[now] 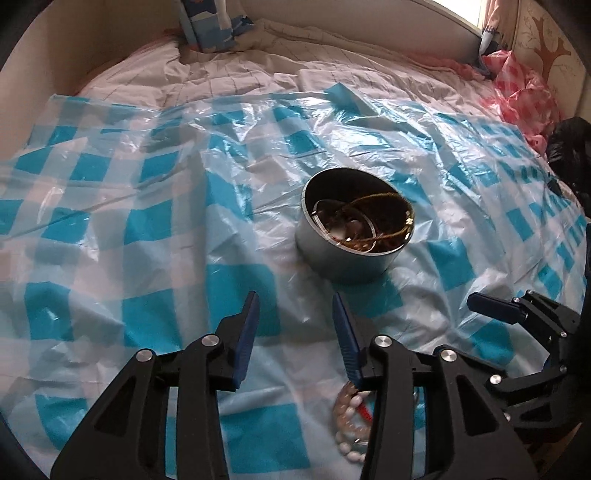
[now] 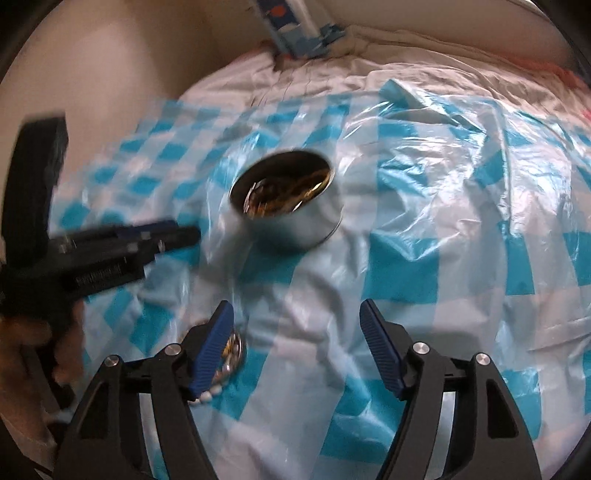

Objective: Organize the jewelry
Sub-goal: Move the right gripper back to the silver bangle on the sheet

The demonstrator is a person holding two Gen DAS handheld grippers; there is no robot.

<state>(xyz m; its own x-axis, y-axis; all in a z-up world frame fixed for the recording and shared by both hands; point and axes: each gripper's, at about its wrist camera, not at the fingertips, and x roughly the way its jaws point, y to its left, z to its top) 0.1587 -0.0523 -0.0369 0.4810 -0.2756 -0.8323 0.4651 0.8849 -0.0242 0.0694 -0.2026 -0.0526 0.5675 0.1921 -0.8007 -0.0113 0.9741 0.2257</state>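
A round metal tin (image 1: 343,258) (image 2: 295,229) stands on the checked plastic sheet and holds a tangle of gold chains and rings (image 1: 362,225). My left gripper (image 1: 295,299) hovers just short of the tin, open, with nothing between its blue pads. A white bead bracelet (image 1: 349,428) lies on the sheet below it, partly hidden by the right finger. In the right wrist view my right gripper (image 2: 295,308) stands wide open over the sheet and holds nothing. The same bracelet (image 2: 231,354) peeks out behind its left finger. The left gripper shows blurred at the left side of that view.
A blue-and-white checked plastic sheet (image 1: 147,229) covers a bed with pale bedding (image 1: 229,77). A pink checked bag (image 1: 524,88) and a black bundle (image 1: 569,147) lie at the right edge. A blue patterned pillow (image 1: 207,22) leans against the back wall.
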